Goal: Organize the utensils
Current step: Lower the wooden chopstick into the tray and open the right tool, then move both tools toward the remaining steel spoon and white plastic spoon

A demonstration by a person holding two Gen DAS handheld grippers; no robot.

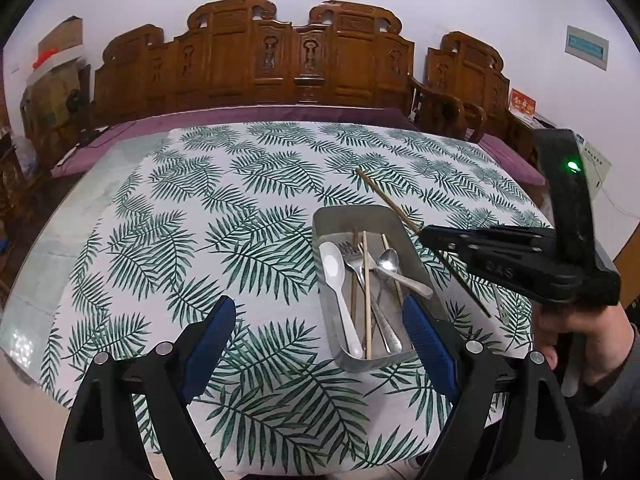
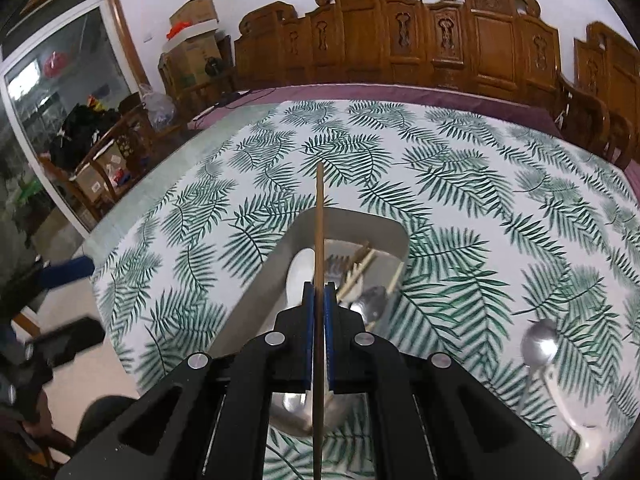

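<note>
Utensils (image 1: 366, 280) in metal tray (image 1: 340, 218), perhaps seven.

The left tongs (image 1: 320, 344) hang spread wide over the near end of a metal tray (image 1: 336, 220) on the leaf-print table (image 1: 200, 220). Inside lie a white spoon (image 1: 340, 284), fork (image 1: 354, 260), metal spoon (image 1: 388, 264) and chopsticks (image 1: 367, 292). The right tongs (image 1: 428, 236) pinch another chopstick (image 1: 384, 196) above the tray's right rim.

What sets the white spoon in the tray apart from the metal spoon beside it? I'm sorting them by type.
The white spoon is opaque white with a broad oval bowl; the metal spoon is shiny silver with a smaller bowl. The white spoon lies along the tray's left side, the metal one toward the right, over other utensils. Both lie in the tray, bowls at the far end.
</note>
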